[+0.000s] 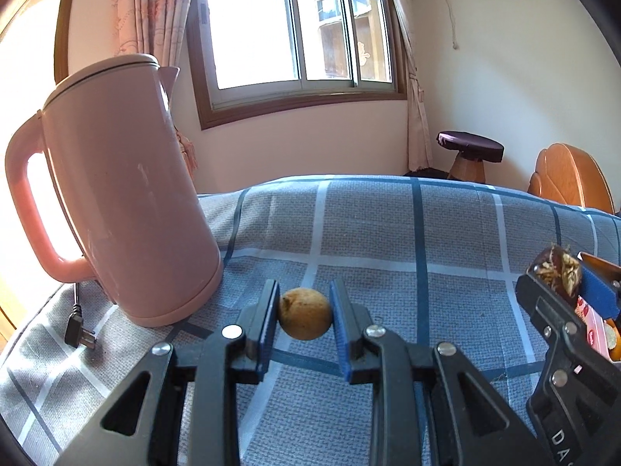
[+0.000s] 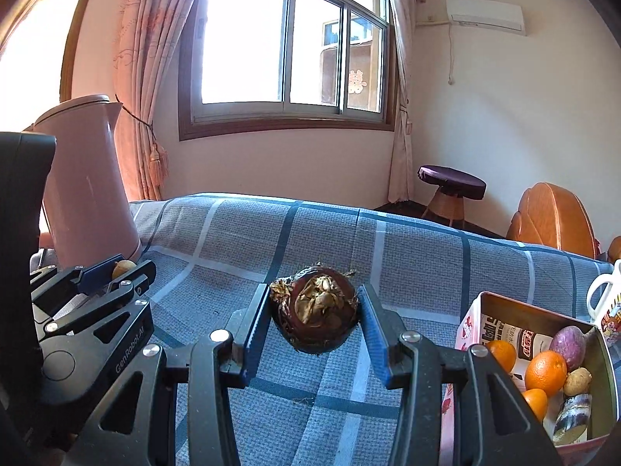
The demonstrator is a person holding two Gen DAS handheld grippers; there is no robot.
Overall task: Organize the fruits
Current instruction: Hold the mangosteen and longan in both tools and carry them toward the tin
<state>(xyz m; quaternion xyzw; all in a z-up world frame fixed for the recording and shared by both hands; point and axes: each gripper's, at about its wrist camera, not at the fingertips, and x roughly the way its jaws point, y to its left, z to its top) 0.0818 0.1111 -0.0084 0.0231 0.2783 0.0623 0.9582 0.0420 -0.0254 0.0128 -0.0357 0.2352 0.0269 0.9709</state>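
Note:
My left gripper is shut on a small round tan fruit and holds it above the blue plaid cloth. It also shows in the right wrist view at the left, with the tan fruit between its fingers. My right gripper is shut on a dark brown husked fruit; it shows at the right edge of the left wrist view. A pink box at the lower right holds oranges, a purple fruit and other produce.
A pink kettle stands on the cloth at the left, its plug lying beside it. A white mug sits behind the box. A stool and a wooden chair stand beyond the table.

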